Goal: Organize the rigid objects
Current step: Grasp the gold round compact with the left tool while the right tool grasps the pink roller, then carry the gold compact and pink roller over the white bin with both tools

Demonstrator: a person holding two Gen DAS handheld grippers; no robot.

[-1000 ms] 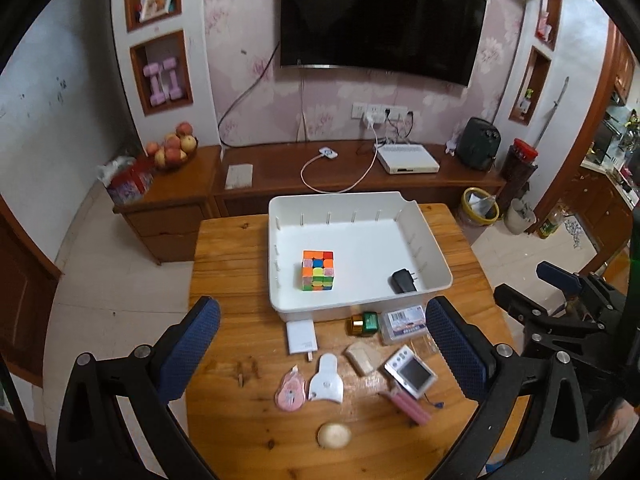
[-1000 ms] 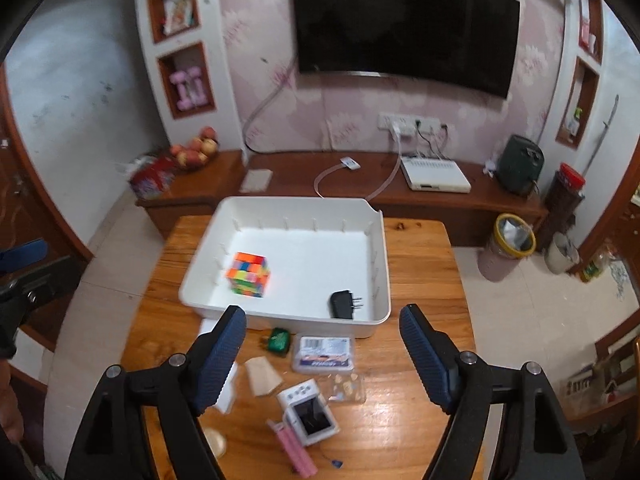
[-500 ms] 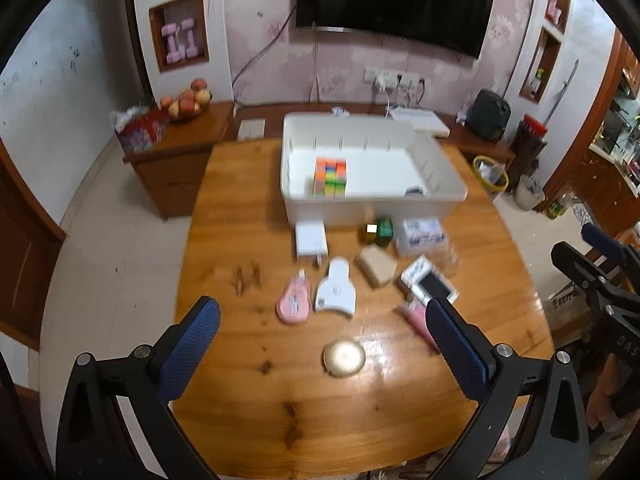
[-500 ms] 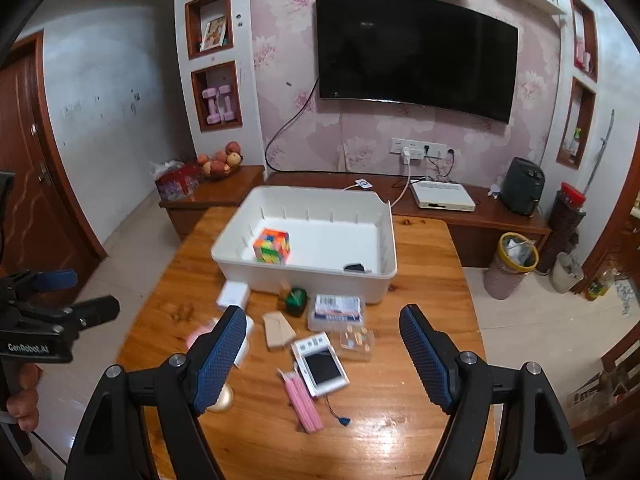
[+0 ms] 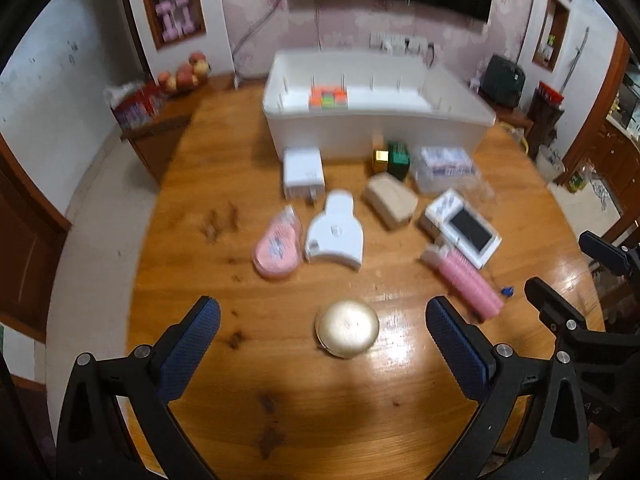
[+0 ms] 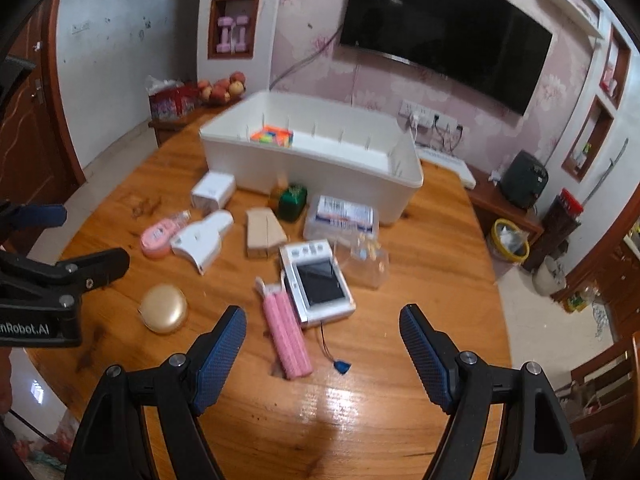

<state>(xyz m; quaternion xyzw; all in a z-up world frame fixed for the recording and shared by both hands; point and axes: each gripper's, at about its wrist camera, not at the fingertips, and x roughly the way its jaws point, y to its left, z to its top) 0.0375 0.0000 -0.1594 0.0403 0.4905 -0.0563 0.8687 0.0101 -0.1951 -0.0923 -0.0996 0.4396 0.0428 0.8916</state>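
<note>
1. While both pairs of tongs hang spread apart and empty over the near edge of the surface [image 5: 192,168], the left tongs [image 5: 322,334] frame a gold disc [image 5: 346,328] at the lower centre of their view, and the right tongs [image 6: 322,346] stand over a pink roll [image 6: 286,334] and a white gadget [image 6: 318,280] with a dark screen.
2. Further out lie a pink tape [image 5: 277,246], a white holder [image 5: 335,232], a tan block [image 5: 390,200], a charger [image 5: 303,170], a green box [image 5: 398,154] and a clear case [image 5: 444,164], all loose on the wood.
3. Beyond them, at the upper centre, the bin [image 5: 372,136] holds a cube [image 5: 328,96]; most items are still outside it.
4. My read is that this is the approach to a pick: the left tongs need to drop lower around the disc and close on its rim, which looks smooth and low, so it may slip.
5. Compared with a second ago, both views have pulled back and down from over the bin to the near clutter; the items themselves have not shifted.
</note>
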